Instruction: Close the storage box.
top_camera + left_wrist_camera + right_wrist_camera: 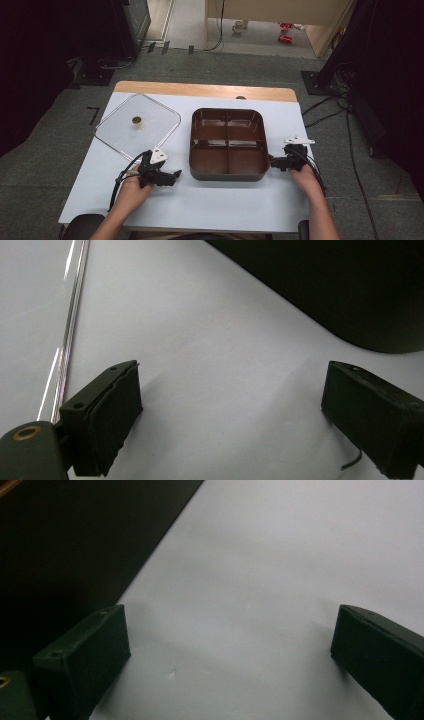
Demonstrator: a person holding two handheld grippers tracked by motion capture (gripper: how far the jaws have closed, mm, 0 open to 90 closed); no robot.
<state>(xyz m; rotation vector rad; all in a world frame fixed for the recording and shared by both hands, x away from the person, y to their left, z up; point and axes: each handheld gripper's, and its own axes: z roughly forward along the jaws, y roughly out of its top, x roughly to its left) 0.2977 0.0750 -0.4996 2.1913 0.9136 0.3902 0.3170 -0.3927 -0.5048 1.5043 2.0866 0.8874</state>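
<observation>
A brown four-compartment tray sits mid-table, roughly square, its sides in line with the table edges. A clear lid with a small knob lies flat to its left, turned diagonally. The left gripper rests near the tray's near-left corner, jaws wide apart and empty. The right gripper sits just beside the tray's right wall, jaws likewise spread. The gripper views cut the tray down to a dark edge.

Glossy brown plastic tray, clear metal-rimmed lid, matt white table
</observation>
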